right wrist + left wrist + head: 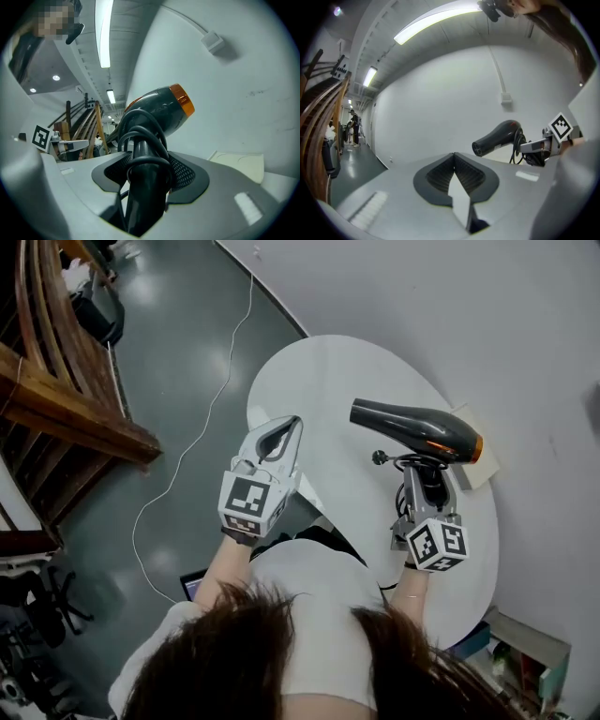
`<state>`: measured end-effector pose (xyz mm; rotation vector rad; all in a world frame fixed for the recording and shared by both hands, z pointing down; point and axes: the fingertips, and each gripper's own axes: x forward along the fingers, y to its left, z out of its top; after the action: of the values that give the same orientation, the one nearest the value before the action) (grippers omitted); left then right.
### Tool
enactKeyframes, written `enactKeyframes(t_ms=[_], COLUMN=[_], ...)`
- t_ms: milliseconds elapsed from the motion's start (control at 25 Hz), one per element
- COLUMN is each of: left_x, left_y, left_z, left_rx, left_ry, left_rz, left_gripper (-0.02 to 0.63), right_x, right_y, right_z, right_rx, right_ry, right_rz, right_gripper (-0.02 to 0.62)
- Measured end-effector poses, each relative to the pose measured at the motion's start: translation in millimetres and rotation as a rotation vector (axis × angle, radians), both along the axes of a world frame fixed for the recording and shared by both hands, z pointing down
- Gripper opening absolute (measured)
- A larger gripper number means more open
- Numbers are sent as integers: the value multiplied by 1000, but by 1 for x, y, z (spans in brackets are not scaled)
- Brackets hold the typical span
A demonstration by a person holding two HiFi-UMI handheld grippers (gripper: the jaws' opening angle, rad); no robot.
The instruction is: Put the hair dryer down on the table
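Observation:
A black hair dryer (417, 430) with an orange rear ring hangs above the white round table (328, 381), its nozzle pointing left. My right gripper (427, 486) is shut on its handle from below, and the black cord is coiled round the handle. In the right gripper view the handle (143, 187) fills the gap between the jaws, with the dryer's body (159, 110) above. My left gripper (286, 427) hovers over the table's left edge, its jaws shut and holding nothing. The left gripper view shows the closed tips (454, 159), with the hair dryer (497, 137) beyond them to the right.
A beige flat pad (478, 470) lies on the table by the wall, behind the dryer. A white cable (202, 427) runs across the dark floor to the left. Wooden stair rails (56, 399) stand at far left. The curved white wall (525, 324) borders the table.

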<state>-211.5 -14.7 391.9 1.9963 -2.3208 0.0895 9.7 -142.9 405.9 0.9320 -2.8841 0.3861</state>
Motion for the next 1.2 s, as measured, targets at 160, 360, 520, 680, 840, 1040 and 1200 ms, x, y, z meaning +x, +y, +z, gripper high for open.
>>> enactKeyframes(t_ms=[160, 360, 520, 680, 840, 1040, 1200], left_x=[17, 67, 110, 144, 174, 200, 213], left_y=[-51, -111, -147, -171, -191, -209, -210], left_z=[2, 2, -1, 1, 4, 6, 8], left_rx=[3, 0, -4, -14, -31, -47, -54], left_ry=[4, -3, -18, -29, -24, -8, 1], left_rz=[89, 253, 392, 517, 644, 753, 813], left_gripper=[58, 58, 58, 58, 58, 58, 58], right_x=[27, 89, 139, 177, 209, 228, 232], right_y=[-26, -48, -52, -50, -36, -28, -18], right_z=[-4, -6, -5, 2, 10, 11, 8], right_rx=[23, 33, 28, 6, -31, -56, -59], right_ry=[12, 22, 12, -2, -3, -7, -13], right_rz=[78, 230, 368, 501, 635, 741, 786], right_gripper=[230, 230, 230, 230, 230, 230, 230])
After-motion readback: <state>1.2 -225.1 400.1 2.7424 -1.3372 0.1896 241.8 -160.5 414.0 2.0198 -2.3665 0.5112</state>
